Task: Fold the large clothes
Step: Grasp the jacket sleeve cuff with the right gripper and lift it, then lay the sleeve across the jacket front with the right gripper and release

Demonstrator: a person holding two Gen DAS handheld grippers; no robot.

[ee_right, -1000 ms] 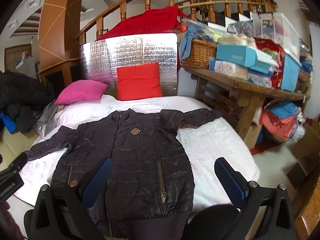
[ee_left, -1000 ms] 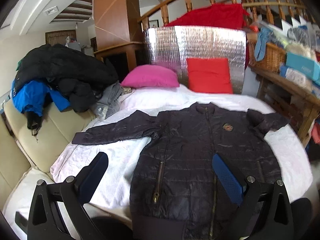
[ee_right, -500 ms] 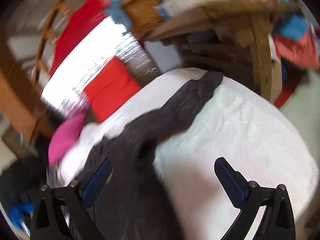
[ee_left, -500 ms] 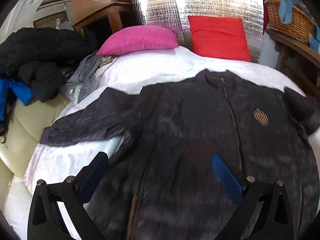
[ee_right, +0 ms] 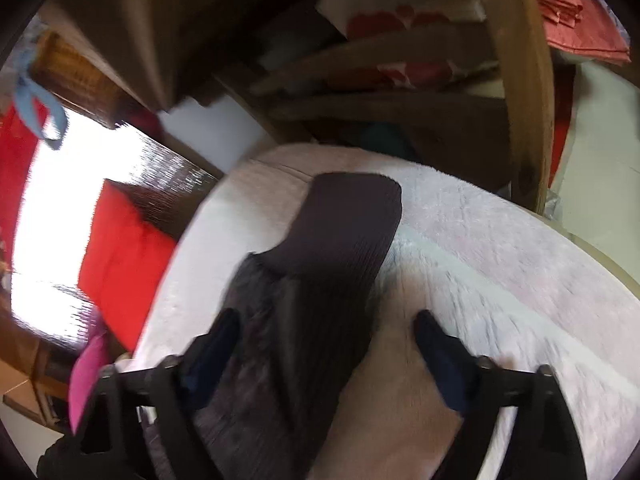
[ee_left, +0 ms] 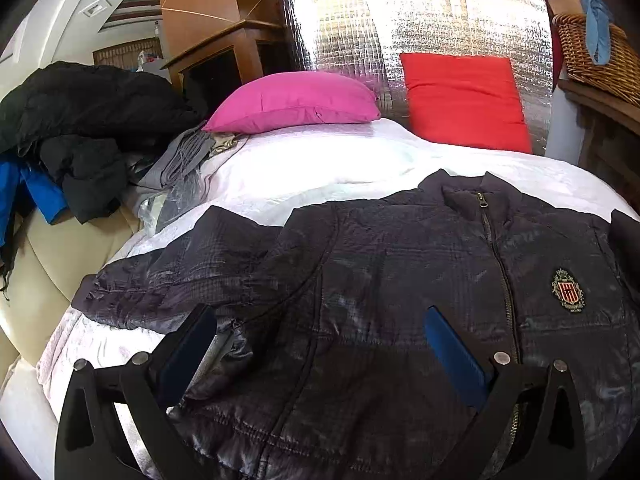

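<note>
A dark quilted jacket (ee_left: 392, 280) with a front zip and a red chest crest lies face up on the white blanket (ee_left: 320, 168). Its left sleeve (ee_left: 172, 276) stretches out toward the sofa. My left gripper (ee_left: 320, 340) hovers open over the jacket's chest beside that sleeve's armpit, nothing between the pads. In the blurred right wrist view the other sleeve with its ribbed cuff (ee_right: 344, 220) runs up between the fingers of my right gripper (ee_right: 324, 340). Its jaws are closing around the sleeve and the pads stand apart from the cloth.
A pink pillow (ee_left: 296, 100) and a red cushion (ee_left: 460, 100) lean at the head against a silver foil panel (ee_left: 400, 24). Dark coats (ee_left: 84, 120) pile on the cream sofa at the left. A wooden table leg (ee_right: 524, 92) and shelves stand just beyond the bed's right edge.
Both grippers have dropped closer to the jacket. The right one swung far right, rolled, and now straddles the right sleeve with narrower jaws. The left one moved in over the chest, then slowed.
</note>
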